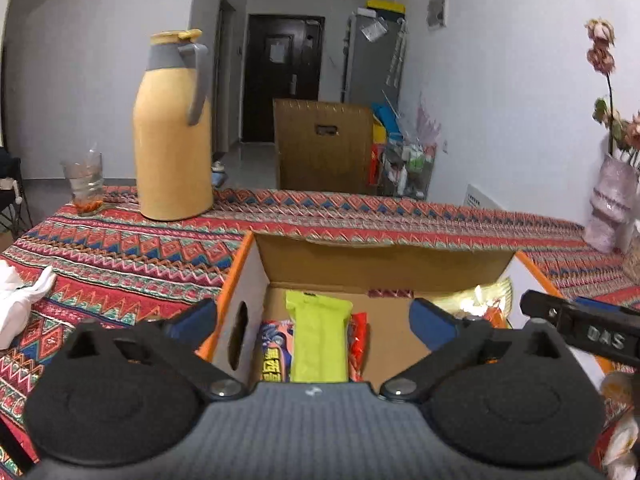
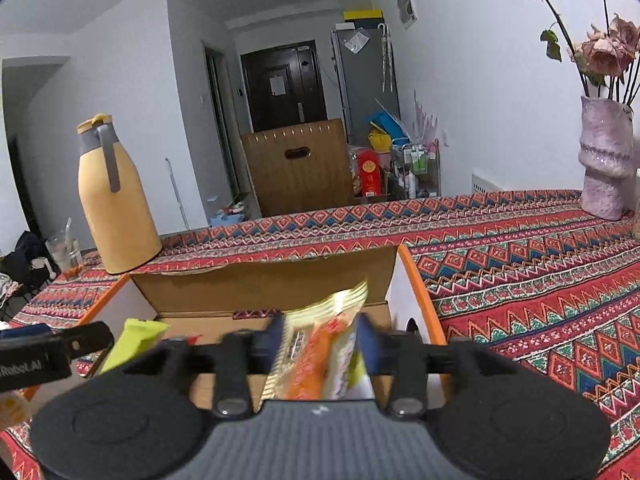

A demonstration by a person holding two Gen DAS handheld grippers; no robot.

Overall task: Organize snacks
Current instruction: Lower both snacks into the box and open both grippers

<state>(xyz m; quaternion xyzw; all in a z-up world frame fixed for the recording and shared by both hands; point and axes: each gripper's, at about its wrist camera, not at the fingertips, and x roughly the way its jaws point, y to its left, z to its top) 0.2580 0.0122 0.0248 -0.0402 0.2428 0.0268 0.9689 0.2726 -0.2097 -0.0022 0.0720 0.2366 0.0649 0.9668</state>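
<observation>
The right gripper [image 2: 320,340] is closed tight on a yellow-and-orange snack packet [image 2: 320,356], its blue pads [image 2: 370,344] pinching both sides, held just above the open cardboard box [image 2: 264,288]. The left gripper [image 1: 314,316] is spread wide and holds nothing (one finger outside the box's left wall, the other over its inside). Below and between its fingers, a lime-green packet [image 1: 320,336] lies in the box, flanked by a pink-and-blue packet [image 1: 276,344] and a red packet [image 1: 357,340].
</observation>
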